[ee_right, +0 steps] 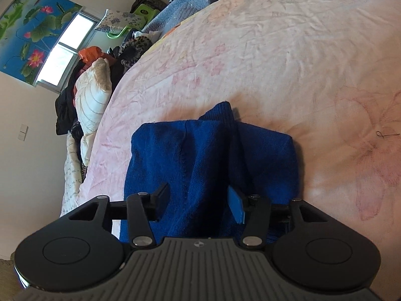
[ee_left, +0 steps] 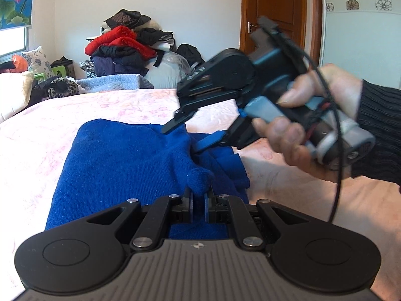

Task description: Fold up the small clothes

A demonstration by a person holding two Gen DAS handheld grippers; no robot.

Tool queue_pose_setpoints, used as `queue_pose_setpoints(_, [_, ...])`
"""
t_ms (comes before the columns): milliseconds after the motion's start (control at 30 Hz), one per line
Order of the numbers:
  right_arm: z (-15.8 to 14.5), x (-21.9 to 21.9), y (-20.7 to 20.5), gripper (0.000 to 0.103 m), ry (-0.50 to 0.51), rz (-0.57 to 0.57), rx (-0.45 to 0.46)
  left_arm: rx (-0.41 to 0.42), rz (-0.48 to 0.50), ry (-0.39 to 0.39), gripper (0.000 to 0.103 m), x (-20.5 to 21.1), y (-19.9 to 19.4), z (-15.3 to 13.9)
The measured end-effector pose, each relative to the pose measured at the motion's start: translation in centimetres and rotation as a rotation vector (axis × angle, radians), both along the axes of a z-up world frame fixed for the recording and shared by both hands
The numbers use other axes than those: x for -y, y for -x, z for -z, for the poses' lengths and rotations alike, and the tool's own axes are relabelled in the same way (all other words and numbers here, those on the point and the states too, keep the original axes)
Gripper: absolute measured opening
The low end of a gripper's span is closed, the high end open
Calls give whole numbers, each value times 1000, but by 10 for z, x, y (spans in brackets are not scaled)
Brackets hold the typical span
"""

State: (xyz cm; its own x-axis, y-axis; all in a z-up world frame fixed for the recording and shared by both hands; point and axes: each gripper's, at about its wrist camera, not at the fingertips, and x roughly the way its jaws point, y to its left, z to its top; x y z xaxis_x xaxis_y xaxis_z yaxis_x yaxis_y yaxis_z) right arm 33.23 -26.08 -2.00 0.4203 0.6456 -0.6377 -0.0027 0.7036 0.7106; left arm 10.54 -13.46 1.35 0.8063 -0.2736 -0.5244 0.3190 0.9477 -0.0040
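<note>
My left tongs [ee_left: 199, 202] are clenched on a bunched tuft of the blue knit garment [ee_left: 120, 160], low in the middle of the left wrist view; the garment lies folded on the pink floral bedspread [ee_left: 45, 135], filling the centre of both views. My right tongs [ee_right: 199, 202] stand released, fingers parted over the cloth with nothing pressed between them; in the left view they sit at centre right, blurred, my right hand [ee_left: 308, 115] and a black cable [ee_left: 338, 150] crowding that side of the frame. Behind, at upper centre, a heap of red and dark clothes [ee_left: 125, 47] is piled against the wall; a wooden door [ee_left: 275, 7] stands at upper right; a lotus-print blind [ee_right: 32, 27] hangs over the window in the upper left of the right view, above pillows and more clothes beside the bed.
</note>
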Motion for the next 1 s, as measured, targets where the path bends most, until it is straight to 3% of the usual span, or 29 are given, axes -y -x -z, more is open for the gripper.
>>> queue_pose_setpoints(133, [5,-15,-12,51,22,-3,1,-4,9,-24,8,2,2,5])
queue_pose_setpoints(200, [7,-21,-17,44,58,7,28,-8,12,-35,8,2,3,8])
queue_pose_setpoints(233, [9,-23,-19,38,66,8,27,-12,12,-37,8,2,3,10])
queue_pose_setpoints(267, [11,-24,-19,16,74,8,36,-15,13,-38,8,1,3,10])
queue_pose_setpoints(300, [10,-27,-18,9,95,-4,60,-16,14,-38,8,1,4,11])
queue_pose_setpoints(400, [3,-29,-7,8,137,-17,130,-9,20,-38,8,1,6,11])
queue_pose_setpoints(567, [-15,2,12,8,64,30,203,4,62,-25,8,2,15,7])
queue_pose_setpoints(767, [20,16,16,8,94,72,128,-64,64,-54,8,11,7,27])
queue_pose_setpoints(933, [23,22,21,38,27,128,105,-50,73,-24,8,0,4,19])
queue_pose_setpoints(1000, [10,26,28,39,52,188,142,-55,58,-6,9,-4,2,16])
